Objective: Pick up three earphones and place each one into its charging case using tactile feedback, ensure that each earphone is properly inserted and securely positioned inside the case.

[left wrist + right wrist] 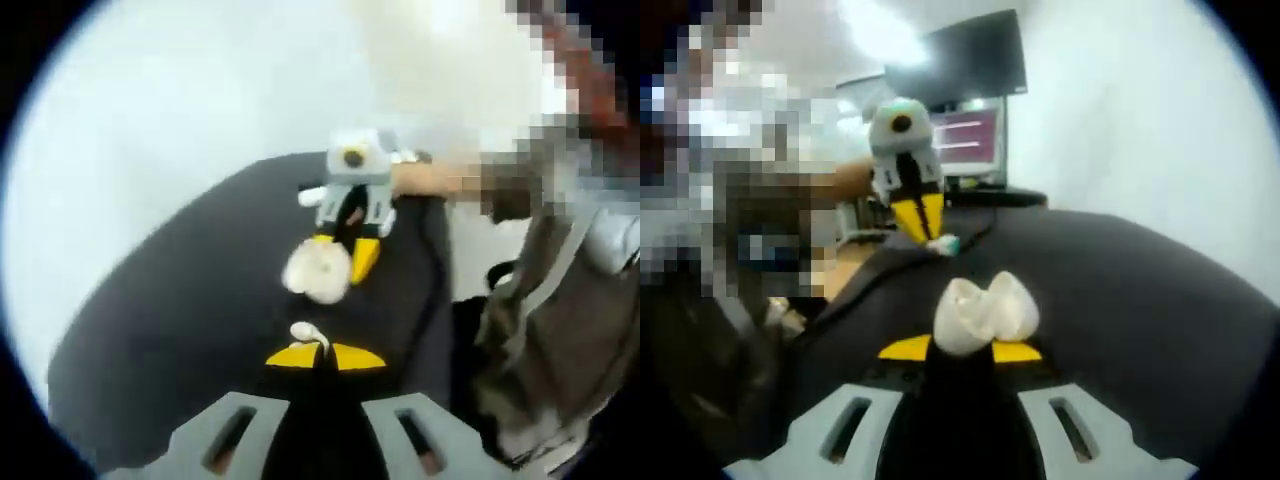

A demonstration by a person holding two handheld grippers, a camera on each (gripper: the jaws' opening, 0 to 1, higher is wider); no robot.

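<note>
In the left gripper view my left gripper [325, 356] is shut on a small white earphone [305, 332], whose bud sticks up past the yellow tips. Just beyond it my right gripper [343, 250] is shut on a white charging case [318, 271], lid open, low over the black table [170, 300]. The right gripper view shows the right gripper [960, 350] pinching the open case [986, 311] at its base. Farther back, the left gripper [917, 220] points down with the earphone [943, 243] at its tips. A short gap separates earphone and case.
A person in a dark olive garment [545, 300] stands at the table's right edge in the left gripper view. Behind the table [1140, 290] in the right gripper view are a dark monitor [965, 65], a lit screen [965, 135] and a white wall [1140, 110].
</note>
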